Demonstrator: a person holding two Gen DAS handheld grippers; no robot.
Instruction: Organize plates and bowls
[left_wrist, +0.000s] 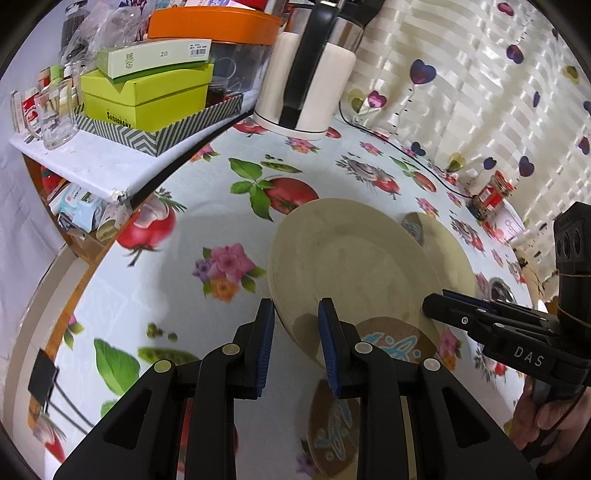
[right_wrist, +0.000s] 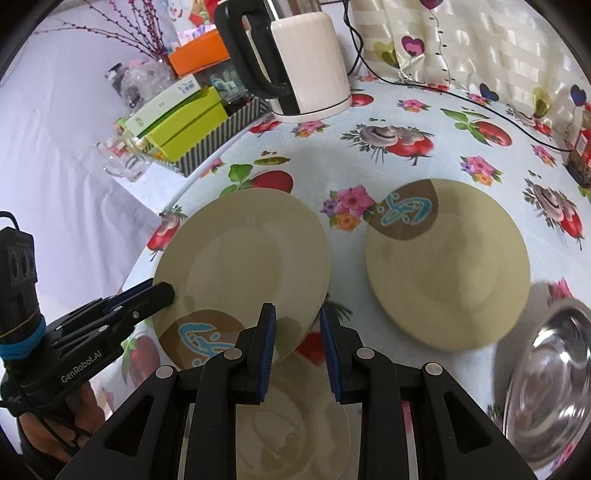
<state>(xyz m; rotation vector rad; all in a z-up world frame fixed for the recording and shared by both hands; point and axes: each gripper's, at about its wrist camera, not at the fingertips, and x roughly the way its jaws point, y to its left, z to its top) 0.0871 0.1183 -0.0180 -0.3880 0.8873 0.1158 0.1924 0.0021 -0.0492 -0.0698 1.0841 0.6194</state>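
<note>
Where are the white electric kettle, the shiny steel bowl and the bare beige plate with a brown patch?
White electric kettle (right_wrist: 314, 62), right wrist view, its body.
Shiny steel bowl (right_wrist: 550, 387), right wrist view, inner wall.
Beige plate with brown patch (right_wrist: 447, 269), right wrist view, its centre.

Kettle (right_wrist: 310, 62) behind; bowl (right_wrist: 546, 387) right

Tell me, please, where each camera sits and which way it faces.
Left wrist: on the left claw, looking down along it at the near plate, kettle behind; the right claw and right hand show.
Right wrist: on the right claw, looking down at that plate and a second plate; the left claw and left hand show.
Shared: the near plate, gripped by both claws, the kettle, the tablecloth.
</note>
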